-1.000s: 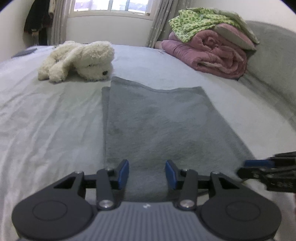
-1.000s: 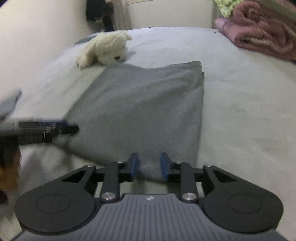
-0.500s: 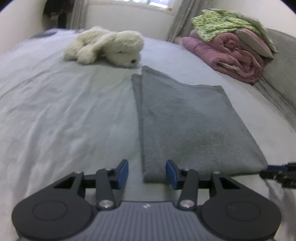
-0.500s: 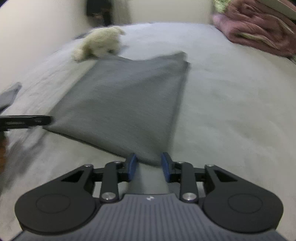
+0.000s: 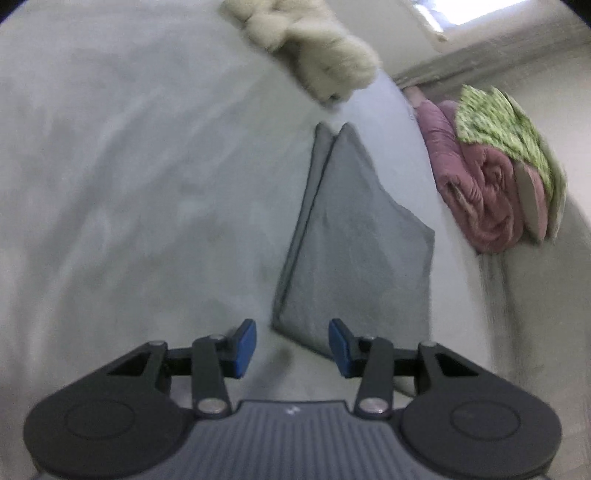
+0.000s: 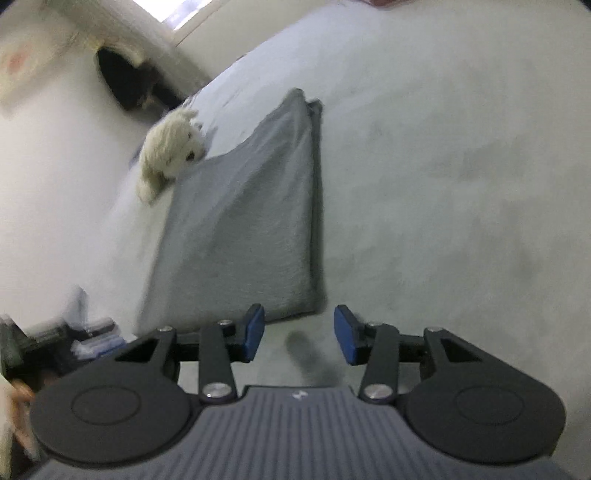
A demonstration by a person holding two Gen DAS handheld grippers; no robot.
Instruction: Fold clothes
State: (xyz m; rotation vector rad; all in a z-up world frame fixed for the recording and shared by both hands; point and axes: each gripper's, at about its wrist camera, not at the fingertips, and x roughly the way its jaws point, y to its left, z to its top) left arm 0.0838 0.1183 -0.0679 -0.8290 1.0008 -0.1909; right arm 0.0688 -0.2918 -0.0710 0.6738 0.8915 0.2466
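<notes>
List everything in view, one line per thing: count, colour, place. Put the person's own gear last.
folded cloth: one, grey, flat on the bed ahead of both grippers, its near edge just past the jaws.
plush dog: one, cream white, at the far end of the cloth; whether they touch I cannot tell.
rolled quilt: one, pink, at the bed's edge on the right of the left wrist view.
patterned blanket: one, green and white, on top of the quilt.
bed sheet: one, pale grey, under everything.
window: one, bright, far wall.
dark hanging item: one, black, by the far wall, blurred.
left gripper: one, black with blue pads, jaws open, empty.
right gripper: one, same colours, jaws open, empty.
</notes>
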